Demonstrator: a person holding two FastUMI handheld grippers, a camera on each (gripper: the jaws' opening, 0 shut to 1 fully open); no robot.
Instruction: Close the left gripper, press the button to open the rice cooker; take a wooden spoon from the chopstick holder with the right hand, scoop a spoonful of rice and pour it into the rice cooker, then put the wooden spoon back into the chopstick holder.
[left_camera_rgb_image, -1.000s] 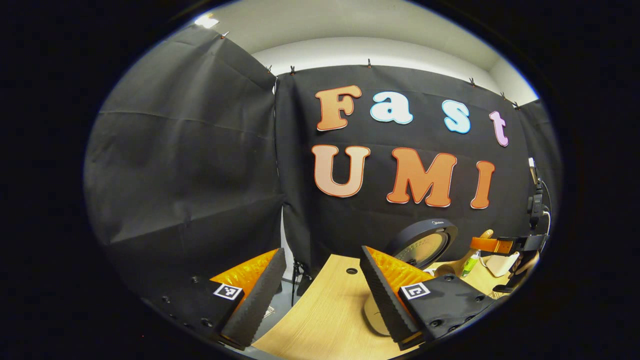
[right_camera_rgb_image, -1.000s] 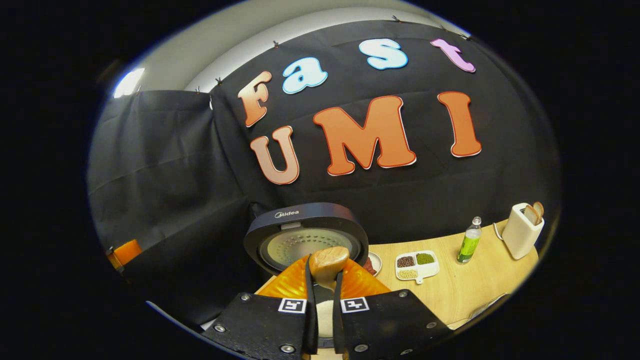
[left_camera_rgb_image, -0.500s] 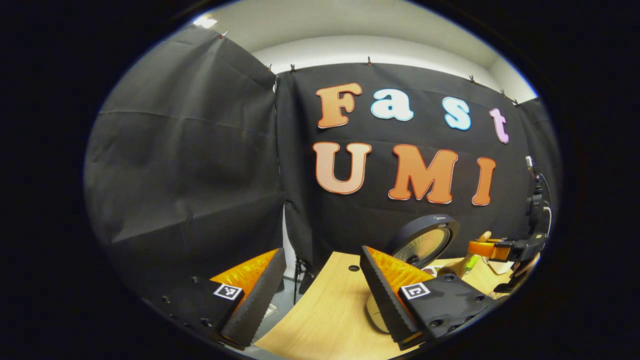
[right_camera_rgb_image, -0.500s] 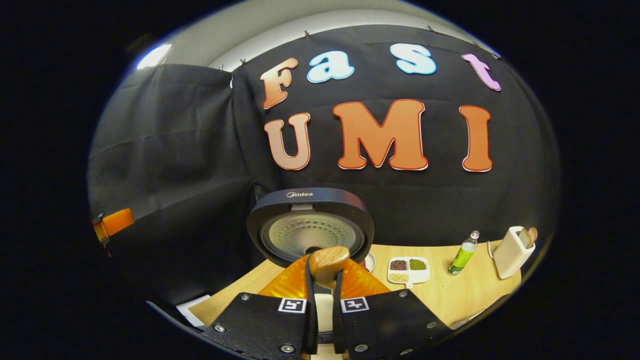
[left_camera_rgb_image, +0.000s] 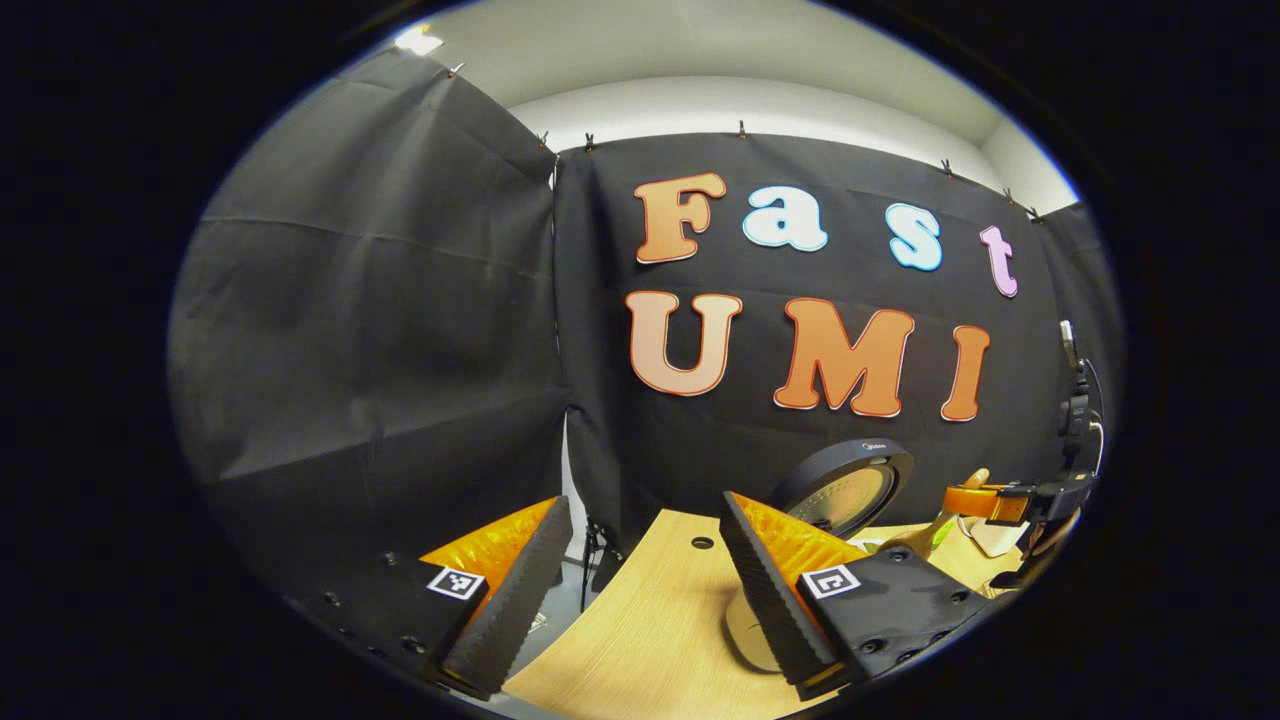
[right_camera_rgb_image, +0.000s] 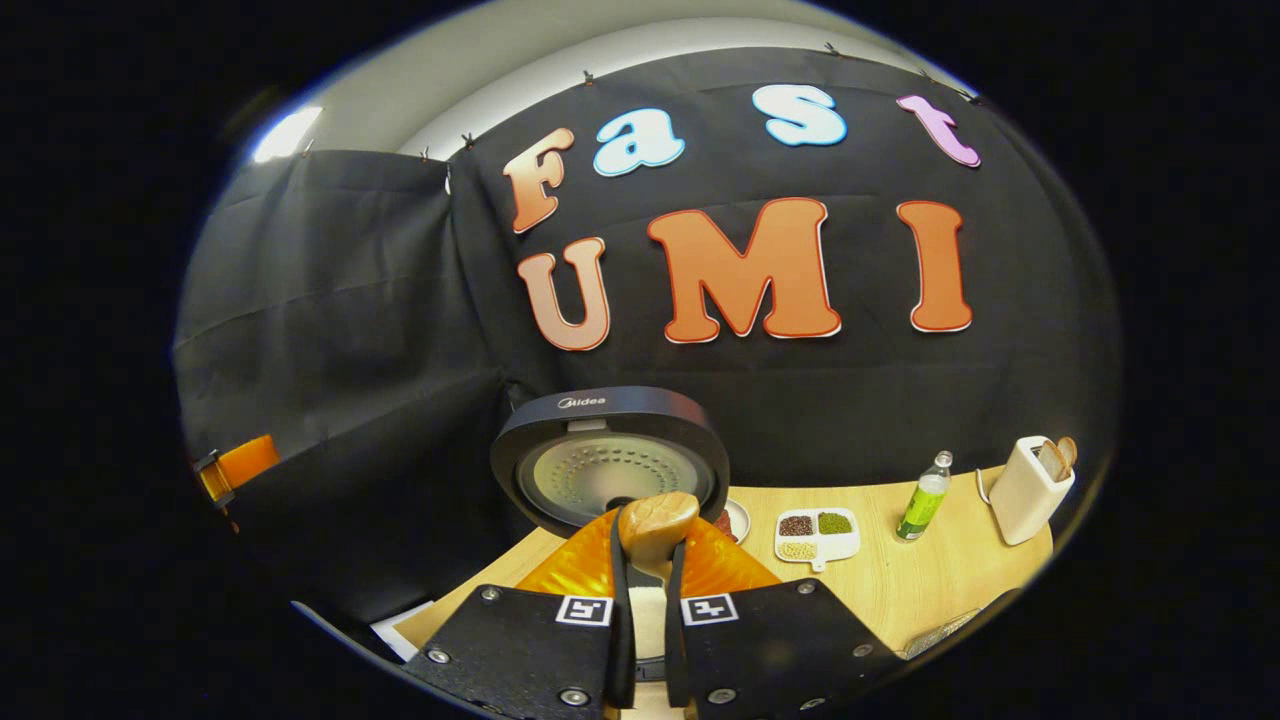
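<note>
Clamping the wooden spoon (right_camera_rgb_image: 657, 527) between both fingers, the right gripper (right_camera_rgb_image: 641, 600) hovers before the rice cooker (right_camera_rgb_image: 610, 465), whose lid stands open near the tabletop's (right_camera_rgb_image: 930, 575) back edge. The left gripper (left_camera_rgb_image: 640, 585) hangs released over the left edge. A tilted spoon could spill rice beside the pot.

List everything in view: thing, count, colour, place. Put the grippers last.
rice cooker: one, dark, lid raised, table's left part, behind the right gripper
wooden spoon: one, light brown, in the right gripper
divided dish: one, white, three fillings, right of the cooker
bottle: one, green, right of the dish
toaster: one, cream, table's far right
table: one, light wood
left gripper: open, over the table edge
right gripper: shut on the wooden spoon
</note>
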